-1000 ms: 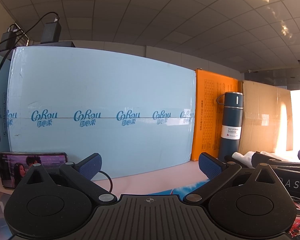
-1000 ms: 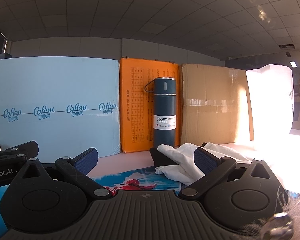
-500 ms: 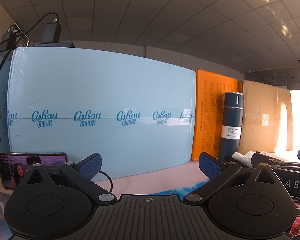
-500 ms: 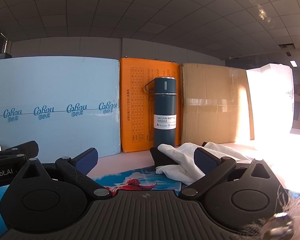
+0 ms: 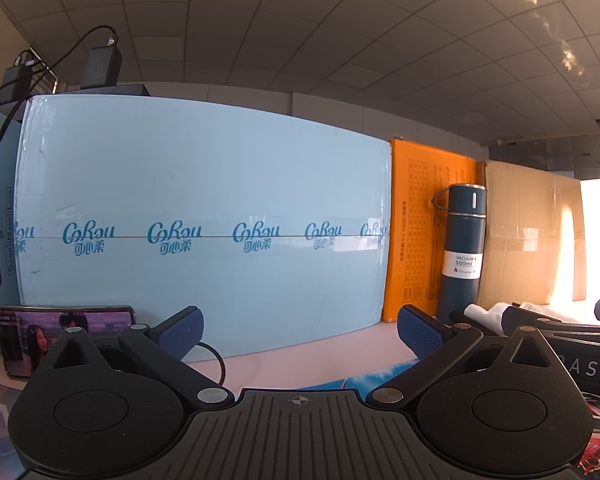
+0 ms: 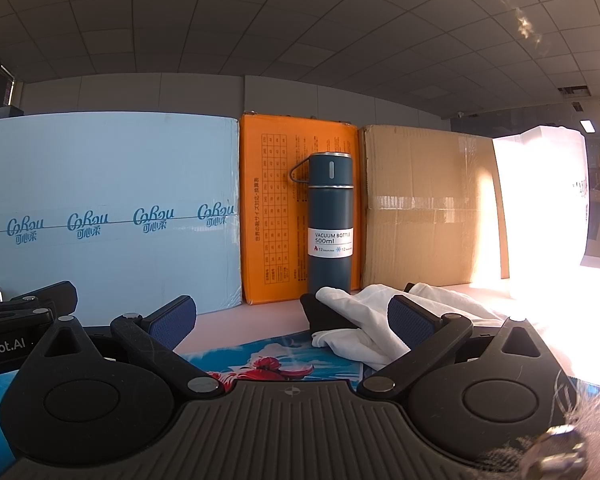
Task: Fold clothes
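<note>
left wrist: low over desk (image 5: 300, 356), facing boxes | right wrist: same height, further right | shared: vacuum bottle (image 6: 331, 224) (both near)

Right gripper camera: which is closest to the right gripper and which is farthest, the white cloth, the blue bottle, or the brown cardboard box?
From the right gripper:
1. White cloth, crumpled just ahead, right by the right finger.
2. Blue bottle, standing upright behind the cloth.
3. Brown cardboard box, at the back, right of the bottle.
</note>
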Available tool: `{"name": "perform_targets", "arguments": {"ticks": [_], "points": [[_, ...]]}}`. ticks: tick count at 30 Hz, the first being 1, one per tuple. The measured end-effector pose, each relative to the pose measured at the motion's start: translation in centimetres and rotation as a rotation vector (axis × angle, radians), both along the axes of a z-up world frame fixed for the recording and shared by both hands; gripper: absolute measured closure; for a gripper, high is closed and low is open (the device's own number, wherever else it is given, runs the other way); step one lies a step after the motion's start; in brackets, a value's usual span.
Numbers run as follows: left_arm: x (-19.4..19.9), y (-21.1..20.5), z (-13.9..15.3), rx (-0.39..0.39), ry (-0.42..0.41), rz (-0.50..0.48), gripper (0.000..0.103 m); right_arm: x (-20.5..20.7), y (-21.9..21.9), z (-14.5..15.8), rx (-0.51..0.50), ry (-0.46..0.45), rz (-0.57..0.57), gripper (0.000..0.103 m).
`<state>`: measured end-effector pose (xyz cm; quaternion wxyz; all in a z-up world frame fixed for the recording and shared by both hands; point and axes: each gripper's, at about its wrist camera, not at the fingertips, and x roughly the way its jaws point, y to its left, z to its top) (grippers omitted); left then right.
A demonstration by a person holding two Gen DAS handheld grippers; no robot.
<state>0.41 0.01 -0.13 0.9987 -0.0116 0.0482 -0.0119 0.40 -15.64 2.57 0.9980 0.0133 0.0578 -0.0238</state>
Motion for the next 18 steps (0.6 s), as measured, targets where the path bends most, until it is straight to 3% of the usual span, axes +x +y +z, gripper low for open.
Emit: {"name": "perform_targets", "arguments": {"ticks": [18], "points": [[-0.08,0.01,0.01,-0.002,0.0,0.005,0.0,-0.05,0.06,0.07,0.0,-0.001,0.001,0.0]]}}
